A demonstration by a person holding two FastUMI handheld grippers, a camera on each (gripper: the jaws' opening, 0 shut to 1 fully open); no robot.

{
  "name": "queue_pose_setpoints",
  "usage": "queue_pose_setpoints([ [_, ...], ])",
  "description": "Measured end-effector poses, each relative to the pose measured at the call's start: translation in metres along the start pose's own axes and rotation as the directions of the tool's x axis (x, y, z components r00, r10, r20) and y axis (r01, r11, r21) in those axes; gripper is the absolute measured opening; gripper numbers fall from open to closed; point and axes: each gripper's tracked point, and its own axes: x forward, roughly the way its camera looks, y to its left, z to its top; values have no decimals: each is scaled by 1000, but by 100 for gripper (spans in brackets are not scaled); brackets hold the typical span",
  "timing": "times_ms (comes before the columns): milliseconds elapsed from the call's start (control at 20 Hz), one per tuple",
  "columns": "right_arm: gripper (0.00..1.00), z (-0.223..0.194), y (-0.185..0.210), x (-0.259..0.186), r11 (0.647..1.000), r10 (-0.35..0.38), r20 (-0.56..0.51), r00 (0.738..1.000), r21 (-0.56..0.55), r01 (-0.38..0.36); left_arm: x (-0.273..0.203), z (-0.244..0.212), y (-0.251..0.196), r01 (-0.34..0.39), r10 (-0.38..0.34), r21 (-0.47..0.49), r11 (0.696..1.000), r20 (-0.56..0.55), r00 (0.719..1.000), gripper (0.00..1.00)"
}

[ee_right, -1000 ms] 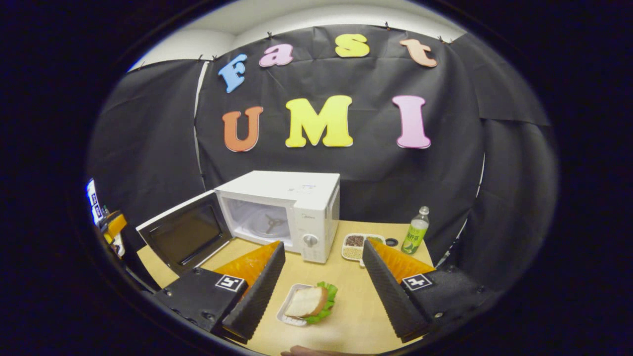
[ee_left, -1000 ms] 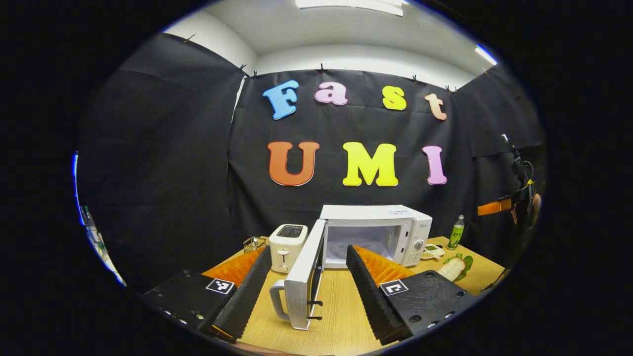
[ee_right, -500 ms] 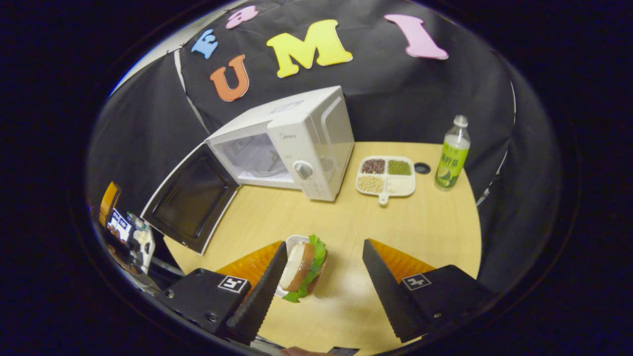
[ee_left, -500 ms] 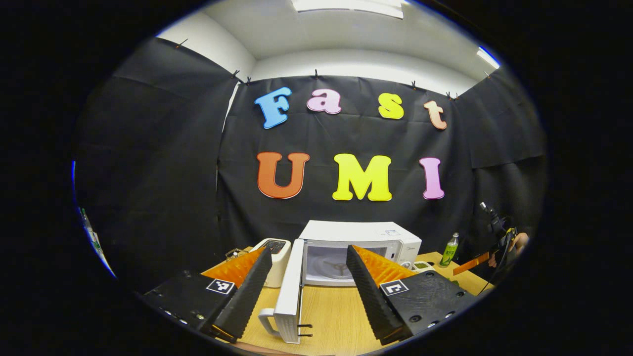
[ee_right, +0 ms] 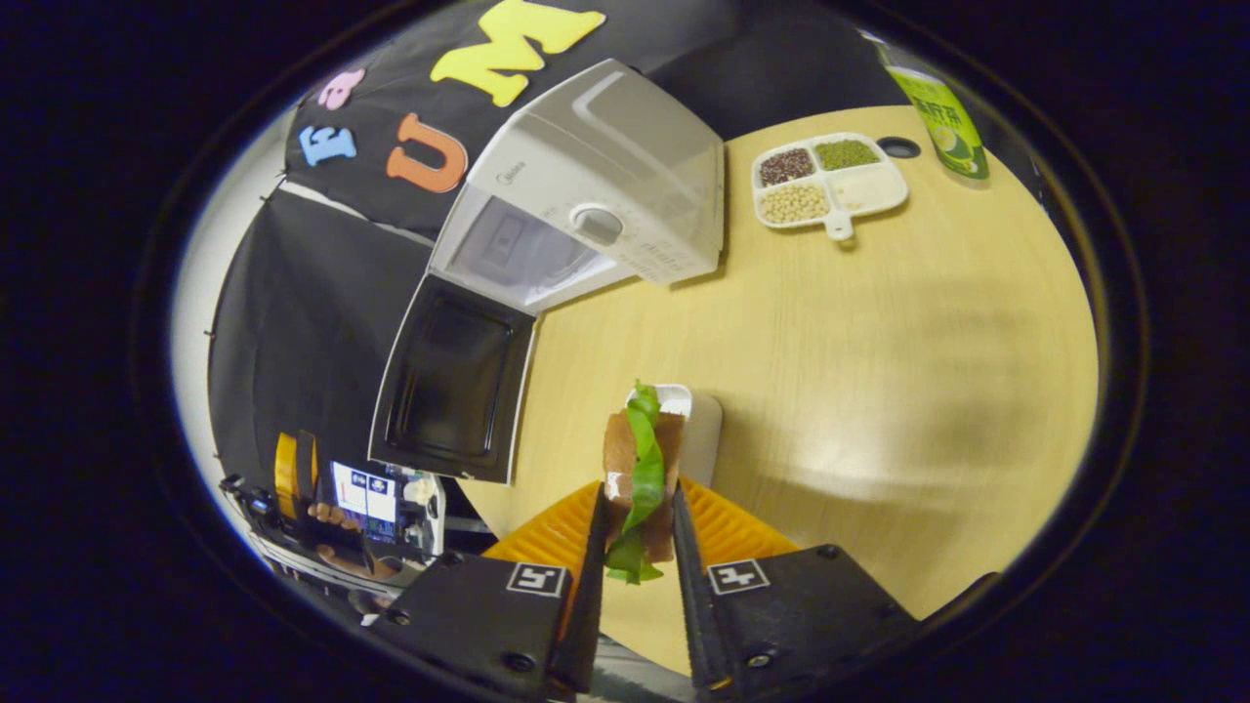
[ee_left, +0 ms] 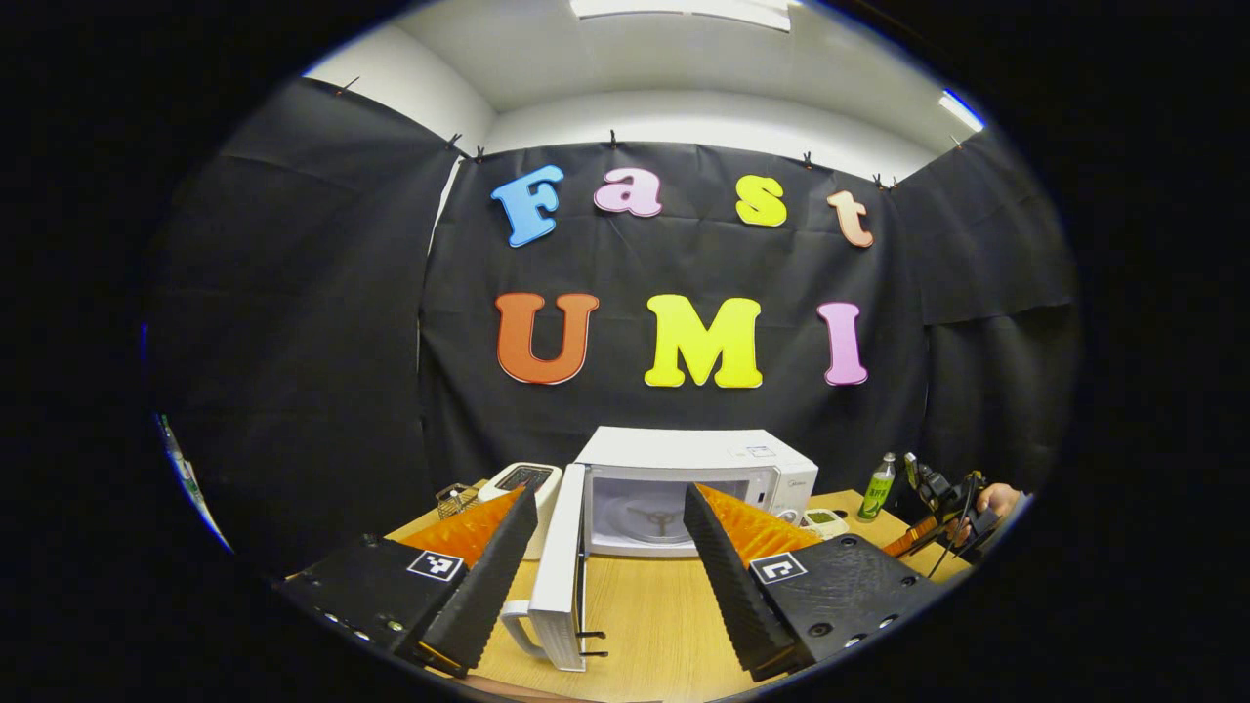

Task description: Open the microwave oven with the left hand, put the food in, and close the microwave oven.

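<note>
Left gripper (ee_left: pixel 610 566): fingers spread wide and empty, held low over the table (ee_left: pixel 654 610) in front of the oven, with the edge of the open door seen between them.

Right gripper (ee_right: pixel 637 547): fingers drawn close together, pinching the sandwich (ee_right: pixel 640 469) from both sides. It shows small at the far right of the left gripper view, with a hand on it.

Microwave oven (ee_right: pixel 596 195): stands at the back of the table. Cavity bare, turntable hub visible in the left gripper view.

Door (ee_right: pixel 451 379): swung fully open to the left, dark inner panel facing up in the right gripper view.

Food: the sandwich, bread with a green lettuce leaf, gripped on edge above or at a small white tray (ee_right: pixel 695 430). Whether it is clear of the tray cannot be told.

Step in hand: judged to be the pickup. The opening looks done; loading and closing remain.

Risk, slippage: the layers may shear or the leaf drop out if the pinch is light.

Risk, crushing: soft bread may deform under a hard squeeze.

Risk, collision: the open door lies beside the path to the cavity, so a low carry could strike it.

Risk, nearby items: the bean dish (ee_right: pixel 830 181) and the bottle (ee_right: pixel 939 112) stand right of the oven, and a wide swing could knock them.
</note>
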Motion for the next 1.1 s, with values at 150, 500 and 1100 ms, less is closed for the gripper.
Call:
queue_pose_setpoints([
  [150,29,12,15,-18,990,-66,72,995,-123,75,0,-2,9,-1,1,-8,1000,4,1000,90],
  [500,37,8,88,-46,826,-187,240,953,-487,285,-6,-11,30,28,-27,-13,1000,13,1000,91],
  [1100,36,46,165,14,626,-209,587,782,-534,568,-24,-27,60,30,-30,45,999,0,1000,90],
])
